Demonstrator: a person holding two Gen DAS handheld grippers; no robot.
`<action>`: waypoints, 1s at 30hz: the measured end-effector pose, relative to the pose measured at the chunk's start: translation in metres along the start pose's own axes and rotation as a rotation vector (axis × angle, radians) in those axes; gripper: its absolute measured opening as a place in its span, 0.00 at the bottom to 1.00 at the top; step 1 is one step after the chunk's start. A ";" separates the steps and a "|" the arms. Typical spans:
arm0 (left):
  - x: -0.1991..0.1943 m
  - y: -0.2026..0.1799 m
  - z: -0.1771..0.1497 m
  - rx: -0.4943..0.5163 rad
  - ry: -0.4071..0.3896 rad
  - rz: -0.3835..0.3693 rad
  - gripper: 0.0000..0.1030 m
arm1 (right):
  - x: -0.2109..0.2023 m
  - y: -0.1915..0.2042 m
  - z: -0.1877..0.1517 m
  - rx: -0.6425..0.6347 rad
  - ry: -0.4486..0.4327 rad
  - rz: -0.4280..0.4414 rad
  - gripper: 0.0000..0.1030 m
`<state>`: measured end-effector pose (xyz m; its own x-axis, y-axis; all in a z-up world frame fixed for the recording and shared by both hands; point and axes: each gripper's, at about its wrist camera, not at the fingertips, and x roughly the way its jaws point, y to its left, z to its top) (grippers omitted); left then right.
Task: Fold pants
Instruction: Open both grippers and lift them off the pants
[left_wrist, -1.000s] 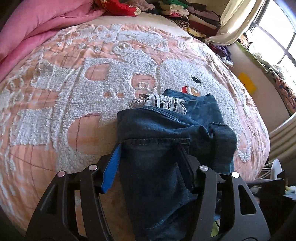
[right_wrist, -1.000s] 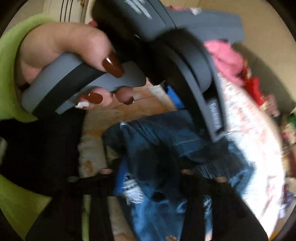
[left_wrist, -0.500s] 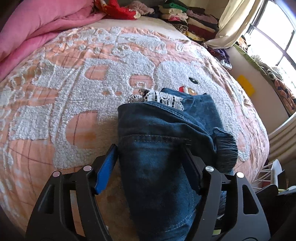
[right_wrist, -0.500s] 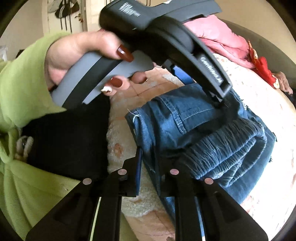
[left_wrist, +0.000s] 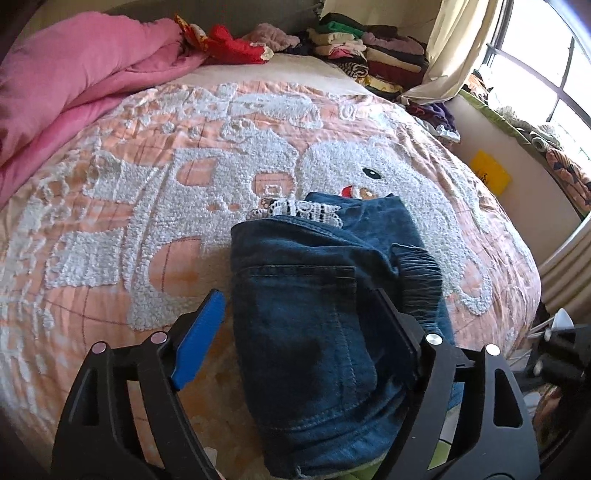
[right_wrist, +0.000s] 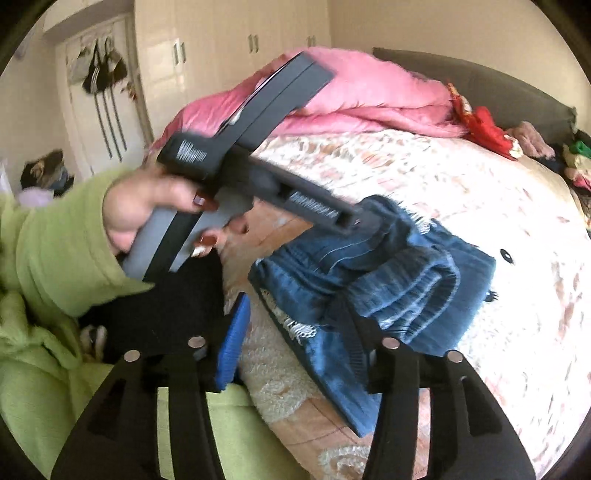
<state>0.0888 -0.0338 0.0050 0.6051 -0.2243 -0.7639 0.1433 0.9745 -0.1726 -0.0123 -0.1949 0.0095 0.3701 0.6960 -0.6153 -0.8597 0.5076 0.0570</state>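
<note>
Clearly soft, thick denim: the pants (left_wrist: 317, 317) folded into a compact bundle on the bed (left_wrist: 155, 206), several layers deep, so probably fairly heavy for cloth, floppy at loose edges yet firm at seams and at the gathered elastic waistband (left_wrist: 419, 277). Not fragile, not slippery; likely to sag and unfold if lifted by one layer only. Best taken through the full stack at a folded edge or by the waistband. Left claw (left_wrist: 295, 328) spread wide, blue pad just left of the bundle, dark finger on its right edge, straddling the denim with nothing clamped. Right claw (right_wrist: 295, 345) likewise wide apart and gripping nothing, frayed near corner of the pants (right_wrist: 369, 288) lying between its fingers, seen blurred. Pink quilt (left_wrist: 74, 81) well apart at the bed's far side.
</note>
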 end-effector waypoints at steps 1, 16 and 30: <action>-0.002 -0.002 0.000 0.003 -0.003 0.001 0.73 | -0.001 -0.005 0.002 0.012 -0.009 -0.003 0.54; -0.031 -0.011 -0.003 0.016 -0.054 0.039 0.90 | -0.045 -0.052 0.005 0.189 -0.164 -0.197 0.89; -0.026 -0.001 -0.010 0.006 -0.045 0.073 0.91 | -0.028 -0.085 -0.009 0.344 -0.112 -0.290 0.92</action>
<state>0.0648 -0.0288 0.0186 0.6486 -0.1532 -0.7455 0.1027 0.9882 -0.1137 0.0469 -0.2624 0.0150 0.6303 0.5411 -0.5567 -0.5550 0.8155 0.1642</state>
